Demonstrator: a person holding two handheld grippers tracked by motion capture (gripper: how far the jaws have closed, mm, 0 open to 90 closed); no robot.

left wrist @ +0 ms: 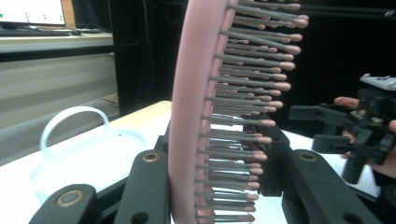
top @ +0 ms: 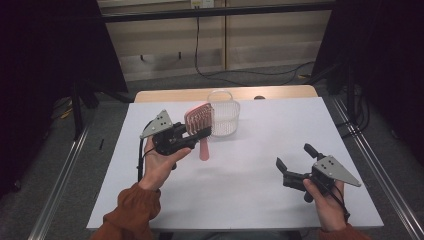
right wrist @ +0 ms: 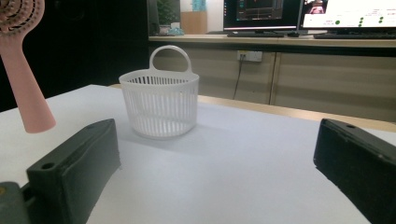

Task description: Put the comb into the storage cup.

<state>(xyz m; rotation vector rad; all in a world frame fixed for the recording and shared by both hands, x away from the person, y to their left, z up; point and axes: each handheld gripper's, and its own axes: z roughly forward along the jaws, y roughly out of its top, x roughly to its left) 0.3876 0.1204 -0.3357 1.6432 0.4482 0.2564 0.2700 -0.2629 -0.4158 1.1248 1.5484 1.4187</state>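
Hairbrush, pink, bristled paddle head with tapered handle. Location: lifted clear of the white table, at about 11 o'clock from table centre, handle hanging down toward the person. Held by the left gripper, its jaws clamped across the head from back to bristle side; the left gripper view shows the bristles standing between the two black jaws.

Basket, white, slatted, with loop handle; upright at 12 o'clock on the table, just beside the brush, at its 3 o'clock.

Right gripper, jaws spread wide and holding nothing, at 4 o'clock, well apart from both items.

Step in hand, as judged: carrying the brush to the basket. Next move calls for bringing the handle over the basket mouth, keeping clear of the loop, then lowering before release.
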